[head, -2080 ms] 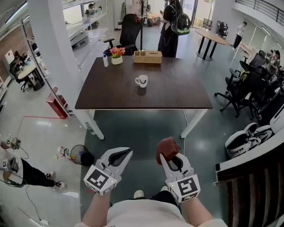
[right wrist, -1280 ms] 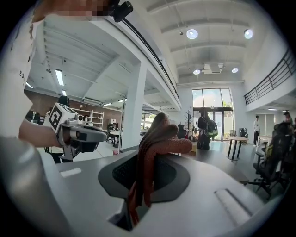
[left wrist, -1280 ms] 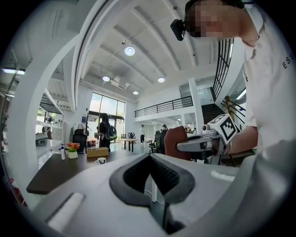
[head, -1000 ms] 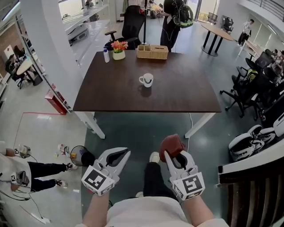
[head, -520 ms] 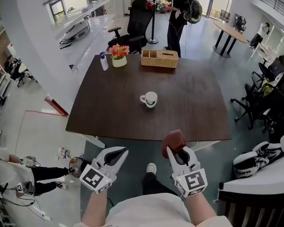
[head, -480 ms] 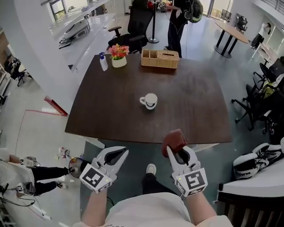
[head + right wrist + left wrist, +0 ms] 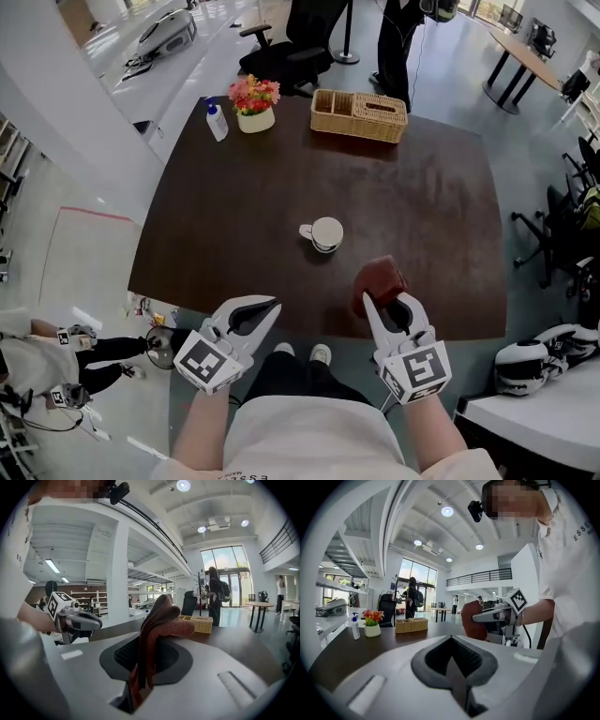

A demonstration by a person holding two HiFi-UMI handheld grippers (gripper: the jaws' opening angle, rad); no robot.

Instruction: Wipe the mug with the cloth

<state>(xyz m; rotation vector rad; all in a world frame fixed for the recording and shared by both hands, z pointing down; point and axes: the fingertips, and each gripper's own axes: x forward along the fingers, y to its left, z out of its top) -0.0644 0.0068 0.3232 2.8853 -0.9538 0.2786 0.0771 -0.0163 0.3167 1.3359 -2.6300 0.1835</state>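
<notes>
Mug and cloth, head view. The mug is standing upright near the middle of the dark counter, its handle pointing to the view's left; nothing is touching it. The cloth, reddish-brown and bunched, is hanging above the counter's near edge, in front and to the right of the mug and apart from it. The right tongs are clamping the cloth; the right gripper view shows its folds pinched between the 2 jaws and bulging out past their tips. The left tongs are hovering level with the right tongs, just short of the counter's near edge; their jaws are lying together with nothing between them. At the counter's far edge 3 things are standing in a row: a spray bottle, a pot of flowers and a wicker basket. Beyond them an office chair is facing the counter, and a person is standing on the floor.
</notes>
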